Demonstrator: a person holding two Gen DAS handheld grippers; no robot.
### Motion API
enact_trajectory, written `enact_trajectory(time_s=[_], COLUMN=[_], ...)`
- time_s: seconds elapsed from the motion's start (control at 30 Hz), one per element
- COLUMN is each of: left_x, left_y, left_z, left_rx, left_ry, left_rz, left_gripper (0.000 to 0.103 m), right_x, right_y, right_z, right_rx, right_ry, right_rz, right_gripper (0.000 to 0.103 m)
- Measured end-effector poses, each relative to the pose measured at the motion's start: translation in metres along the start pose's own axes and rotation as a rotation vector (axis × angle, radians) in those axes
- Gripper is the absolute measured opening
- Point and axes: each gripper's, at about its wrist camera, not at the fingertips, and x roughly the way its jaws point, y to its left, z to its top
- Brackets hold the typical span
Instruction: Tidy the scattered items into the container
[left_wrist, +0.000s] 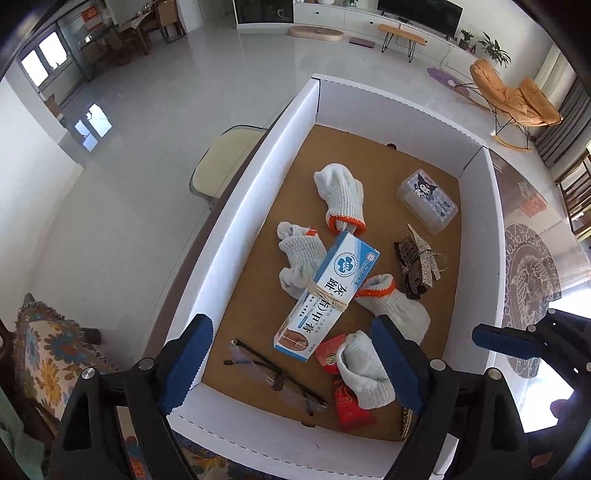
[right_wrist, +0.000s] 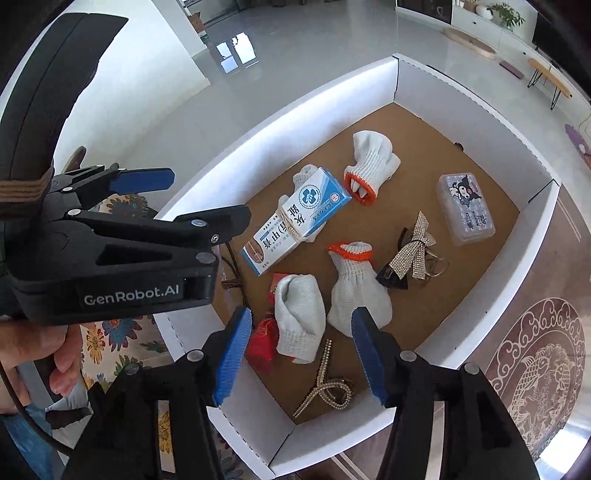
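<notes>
White cardboard box (left_wrist: 236, 206) with a brown floor is holding all the scattered items. Relative to its centre, folded dark-framed glasses (left_wrist: 275, 373) are lying at the near left. A blue-and-white carton bound with rubber bands (left_wrist: 327, 291) is resting mid-box across white knit gloves with orange cuffs (left_wrist: 341, 195). A rhinestone bow clip (left_wrist: 421, 258) and a clear lidded cartoon case (left_wrist: 426, 201) are sitting to the right. The left gripper (left_wrist: 291, 367) and right gripper (right_wrist: 301, 356) are both hovering above the near edge, spread wide, holding nothing.
</notes>
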Motion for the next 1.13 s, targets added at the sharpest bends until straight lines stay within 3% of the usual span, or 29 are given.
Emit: enact_trajectory(time_s=[0.47, 0.63, 0.83, 0.97, 1.07, 1.13], left_x=[-0.021, -0.029, -0.05, -0.067, -0.086, -0.091], left_y=[-0.022, -0.023, -0.009, 0.003, -0.004, -0.011], left_z=[0.0, -0.001, 0.002, -0.001, -0.004, -0.004], left_rx=[-0.021, -0.103, -0.251, -0.351, -0.346, -0.336], left_ry=[0.03, 0.029, 0.003, -0.076, -0.178, -0.208], left_rz=[-0.037, -0.078, -0.034, -0.039, 0.04, 0.023], left_gripper=[0.091, 0.1, 0.101, 0.103, 0.103, 0.103], right_x=[-0.036, -0.052, -0.065, -0.071, -0.075, -0.077], right_y=[-0.018, -0.023, -0.03, -0.036, -0.038, -0.04], right_z=[-0.008, -0.009, -0.012, -0.014, -0.015, -0.015], right_rx=[0.015, 0.014, 0.021, 0.034, 0.035, 0.042], right_ry=[-0.029, -0.04, -0.053, -0.067, -0.078, -0.085], right_rz=[-0.06, -0.076, -0.085, -0.091, -0.096, -0.094], right_gripper=[0.058, 0.058, 0.058, 0.058, 0.058, 0.058])
